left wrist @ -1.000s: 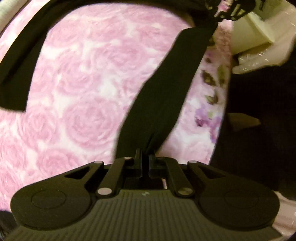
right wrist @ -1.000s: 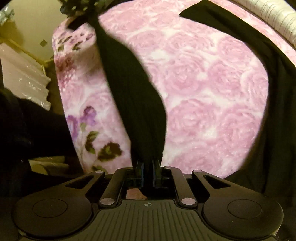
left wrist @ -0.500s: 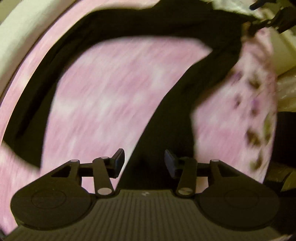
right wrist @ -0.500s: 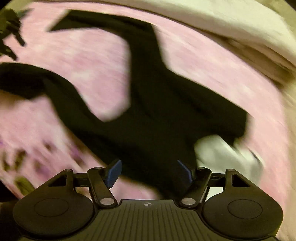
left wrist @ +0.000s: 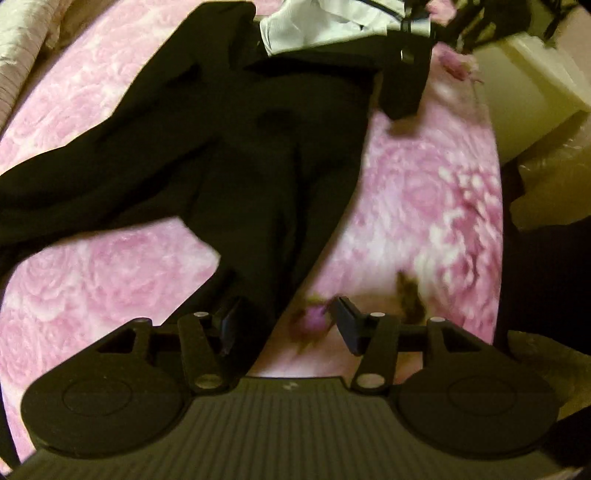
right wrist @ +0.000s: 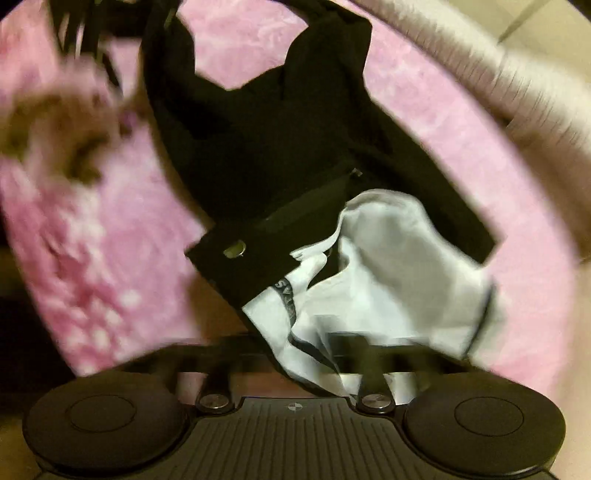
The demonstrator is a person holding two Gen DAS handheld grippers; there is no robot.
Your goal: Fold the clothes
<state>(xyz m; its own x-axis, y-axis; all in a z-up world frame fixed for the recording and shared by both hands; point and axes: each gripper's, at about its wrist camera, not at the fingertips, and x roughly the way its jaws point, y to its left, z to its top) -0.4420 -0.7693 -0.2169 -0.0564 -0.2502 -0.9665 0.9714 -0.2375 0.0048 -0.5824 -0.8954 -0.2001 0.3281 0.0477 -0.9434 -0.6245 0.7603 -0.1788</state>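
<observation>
Black trousers lie below both steeply down-pointing claws: left claw opening, right claw closing.

The left gripper hangs over the pink rose-patterned blanket, its jaws opening. Black trousers stretch ahead from beside its left finger, white lining showing at their far end.
</observation>
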